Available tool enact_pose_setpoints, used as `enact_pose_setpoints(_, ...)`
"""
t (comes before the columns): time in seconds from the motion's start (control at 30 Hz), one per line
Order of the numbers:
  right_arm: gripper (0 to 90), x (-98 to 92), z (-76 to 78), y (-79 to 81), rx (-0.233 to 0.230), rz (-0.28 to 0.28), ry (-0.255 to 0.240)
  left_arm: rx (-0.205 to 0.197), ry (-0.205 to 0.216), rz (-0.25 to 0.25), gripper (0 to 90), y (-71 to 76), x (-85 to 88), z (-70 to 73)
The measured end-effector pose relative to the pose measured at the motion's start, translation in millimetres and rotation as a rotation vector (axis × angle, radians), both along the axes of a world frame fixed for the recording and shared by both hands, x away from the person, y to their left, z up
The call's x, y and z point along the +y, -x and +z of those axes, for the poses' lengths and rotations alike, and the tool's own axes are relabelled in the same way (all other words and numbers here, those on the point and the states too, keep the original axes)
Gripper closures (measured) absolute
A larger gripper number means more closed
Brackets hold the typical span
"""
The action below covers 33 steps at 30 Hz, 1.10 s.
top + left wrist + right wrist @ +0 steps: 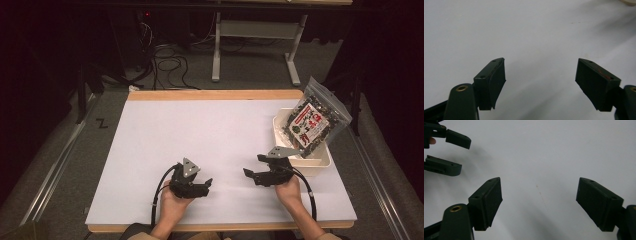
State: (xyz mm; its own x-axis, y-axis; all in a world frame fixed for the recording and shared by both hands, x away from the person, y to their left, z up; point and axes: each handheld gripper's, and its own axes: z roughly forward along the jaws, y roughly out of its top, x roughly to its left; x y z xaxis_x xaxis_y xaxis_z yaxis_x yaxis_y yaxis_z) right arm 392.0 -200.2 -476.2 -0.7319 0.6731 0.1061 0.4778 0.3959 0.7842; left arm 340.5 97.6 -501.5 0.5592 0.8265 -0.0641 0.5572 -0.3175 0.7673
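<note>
Resting low on white table, both grippers spread wide and gripping nothing; snack bag well off at 1 o'clock from right gripper.

Left gripper near front edge, jaws aimed toward 3 o'clock, parted over bare tabletop in left gripper view. Right gripper aimed toward 9 o'clock, jaws parted likewise in right gripper view, facing left gripper across a short gap. Bag propped tilted in white tray at table's right edge, upper end leaning out toward 1 o'clock, long axis running 7 to 1 o'clock, printed label facing up. Tray just beside right gripper, at its 2 o'clock. Open room: whole centre and far left of tabletop; wooden rim along far edge.
</note>
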Motion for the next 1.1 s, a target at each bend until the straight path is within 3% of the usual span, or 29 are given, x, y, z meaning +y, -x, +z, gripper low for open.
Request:
enact_pose_setpoints(0.27, 23.4, -2.8, -6.1, -8.1, 0.023, -0.017, 0.014, 0.007, 0.000, -0.001, 24.7, -1.0, 0.2, -0.7)
enact_pose_setpoints(0.43, 22.1, -5.3, -11.1, 0.2, 0.012, -0.006, -0.019, 0.012, 0.014, 0.006, 24.7, -1.7, 1.2, -1.7)
enact_pose_setpoints(0.63, 22.1, -10.4, -19.5, 5.8, 0.031, -0.013, -0.033, 0.016, 0.014, 0.001, 24.7, -1.2, 0.6, -1.3)
enact_pose_setpoints(0.7, 22.1, -11.7, -23.3, 8.5, 0.040, -0.002, -0.012, 0.021, 0.014, -0.001, 24.6, -1.4, 0.8, -1.4)
enact_pose_setpoints(0.8, 22.3, -13.2, -28.6, 11.6, 0.058, 0.006, -0.027, 0.023, 0.003, 0.002, 24.5, -2.2, 1.0, -1.7)
enact_pose_setpoints(1.1, 22.4, -8.8, -34.6, 11.1, 0.072, 0.015, -0.012, 0.026, 0.002, 0.000, 24.5, -2.9, 1.8, -2.1)
